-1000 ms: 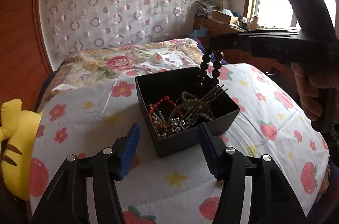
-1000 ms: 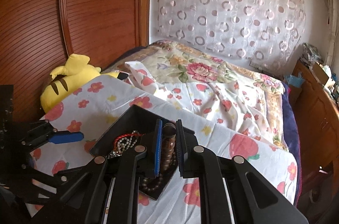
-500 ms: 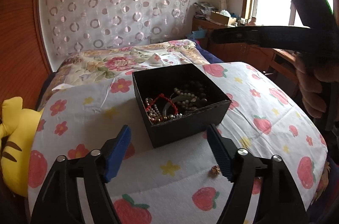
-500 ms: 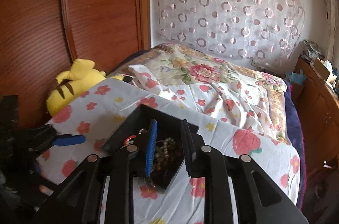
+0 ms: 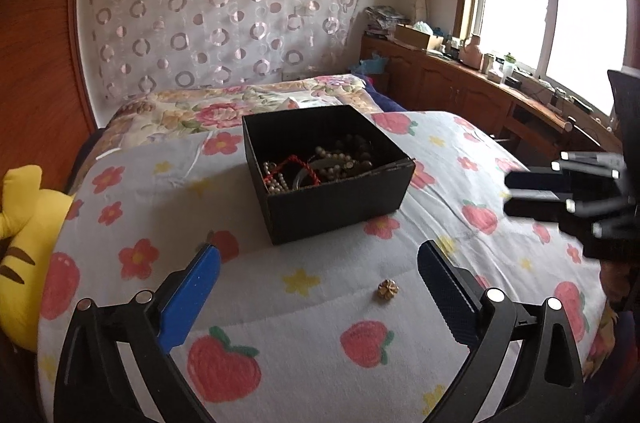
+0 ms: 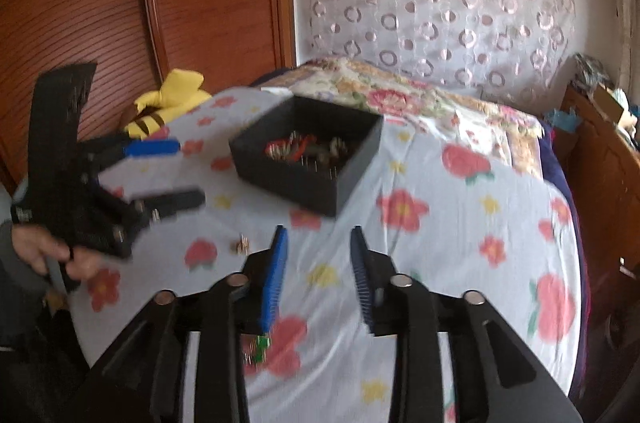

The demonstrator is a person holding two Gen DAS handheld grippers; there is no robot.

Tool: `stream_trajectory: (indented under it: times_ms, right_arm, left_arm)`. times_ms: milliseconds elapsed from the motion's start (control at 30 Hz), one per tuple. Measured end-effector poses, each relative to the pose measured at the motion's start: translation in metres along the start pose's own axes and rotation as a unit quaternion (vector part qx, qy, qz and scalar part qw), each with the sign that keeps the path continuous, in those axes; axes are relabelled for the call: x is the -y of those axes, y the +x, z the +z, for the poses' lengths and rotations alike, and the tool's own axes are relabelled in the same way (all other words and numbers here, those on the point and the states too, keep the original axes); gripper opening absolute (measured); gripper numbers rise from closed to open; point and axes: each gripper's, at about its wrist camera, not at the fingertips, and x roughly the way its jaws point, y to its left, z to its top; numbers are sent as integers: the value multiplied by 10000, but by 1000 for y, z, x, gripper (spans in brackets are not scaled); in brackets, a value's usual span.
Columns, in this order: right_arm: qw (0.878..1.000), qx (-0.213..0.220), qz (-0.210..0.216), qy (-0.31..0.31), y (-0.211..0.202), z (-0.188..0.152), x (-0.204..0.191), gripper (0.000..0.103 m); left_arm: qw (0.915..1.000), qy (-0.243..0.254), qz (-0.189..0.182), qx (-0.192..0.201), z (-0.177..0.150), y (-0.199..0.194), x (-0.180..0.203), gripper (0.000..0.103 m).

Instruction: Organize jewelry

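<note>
We hold both grippers spread wide and empty — left gripper (image 5: 318,269) has the gold bead (image 5: 387,289) between its fingers, the box (image 5: 332,207) beyond; right gripper (image 6: 318,251) hovers apart.

You are getting soft daylight from the blown-out window (image 5: 552,11). Your left view is staying sharp; your right view is smearing with motion blur, especially the black box (image 6: 308,153). Both are bending and darkening at the edges.

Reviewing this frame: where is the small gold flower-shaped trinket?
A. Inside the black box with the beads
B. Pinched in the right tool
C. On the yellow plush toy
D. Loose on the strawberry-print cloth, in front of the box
D: the small gold flower-shaped trinket lies on the strawberry-print cloth, nearer the camera than the black box and apart from it, between the open left tool fingers.
</note>
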Motion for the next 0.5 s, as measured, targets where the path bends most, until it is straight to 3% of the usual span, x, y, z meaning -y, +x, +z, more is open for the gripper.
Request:
stream_trajectory:
  times_ms: [333,400,467,500]
  right_arm:
    - [9976,-600,314,-166,21,-47,-34,37]
    - [9967,-708,272,-277,25,-50,-40,37]
    - [9960,-756,143,-458,30,-53,-48,37]
    - [9958,-760,206,-470,29,-53,-48,22]
  left_arm:
    - [9992,121,-152,-335,-10,14,7,95]
    - [9985,182,-263,-435,-11,18,10,89]
    - [9976,206,-322,-572,-13,22,12,75]
    - [9969,227,-372,-649,-14,25,13,73]
